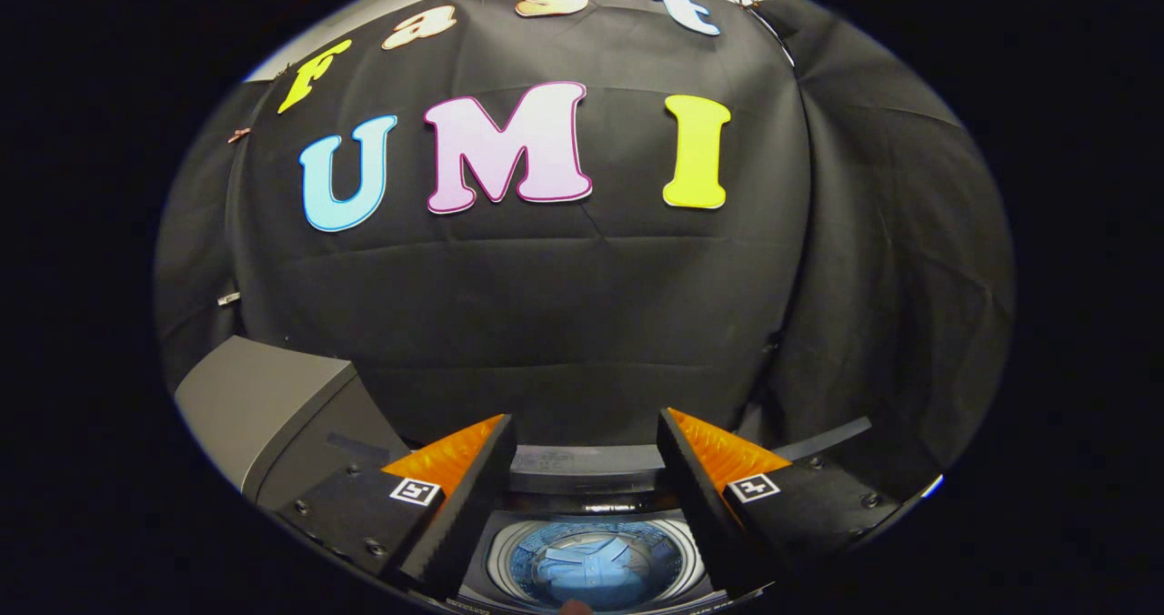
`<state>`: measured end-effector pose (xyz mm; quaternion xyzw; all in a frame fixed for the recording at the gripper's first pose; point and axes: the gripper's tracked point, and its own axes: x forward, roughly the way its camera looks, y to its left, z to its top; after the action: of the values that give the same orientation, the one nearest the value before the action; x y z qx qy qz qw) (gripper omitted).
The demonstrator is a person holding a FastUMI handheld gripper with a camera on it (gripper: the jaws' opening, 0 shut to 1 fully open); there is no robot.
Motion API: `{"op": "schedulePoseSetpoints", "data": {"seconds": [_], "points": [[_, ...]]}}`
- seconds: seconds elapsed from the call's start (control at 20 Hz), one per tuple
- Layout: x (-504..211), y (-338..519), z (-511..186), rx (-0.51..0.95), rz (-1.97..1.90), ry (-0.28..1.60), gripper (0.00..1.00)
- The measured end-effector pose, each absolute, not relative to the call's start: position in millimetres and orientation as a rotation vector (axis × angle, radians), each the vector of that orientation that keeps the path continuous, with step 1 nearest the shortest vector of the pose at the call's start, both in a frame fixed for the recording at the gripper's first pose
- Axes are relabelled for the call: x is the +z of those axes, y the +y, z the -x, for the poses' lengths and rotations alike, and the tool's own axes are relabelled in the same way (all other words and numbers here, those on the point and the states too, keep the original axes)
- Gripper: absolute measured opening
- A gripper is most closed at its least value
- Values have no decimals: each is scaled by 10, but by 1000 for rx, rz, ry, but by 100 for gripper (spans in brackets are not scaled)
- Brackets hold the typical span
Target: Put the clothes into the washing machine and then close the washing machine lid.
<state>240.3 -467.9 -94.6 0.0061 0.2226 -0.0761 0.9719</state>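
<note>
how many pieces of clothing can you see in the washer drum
1: a blue shirt lies in the washing machine drum, seen between the open, empty fingers of the gripper. More could be hidden under it.

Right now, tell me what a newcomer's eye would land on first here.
First, the open claw, its two fingers spread wide with nothing between them. Below the gap sits the washer, its round drum open to view with a blue shirt lying inside. To the left of the fingers, a grey lid stands raised, not yet closed.
</note>
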Motion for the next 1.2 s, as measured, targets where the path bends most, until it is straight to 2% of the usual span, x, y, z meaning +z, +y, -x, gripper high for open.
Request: {"op": "schedulePoseSetpoints", "data": {"seconds": [0.85,1.2], "points": [[-1018,-4671,-2293,-175,-18,434,99],[-1463,-4613,-2060,-172,-72,523,99]]}}
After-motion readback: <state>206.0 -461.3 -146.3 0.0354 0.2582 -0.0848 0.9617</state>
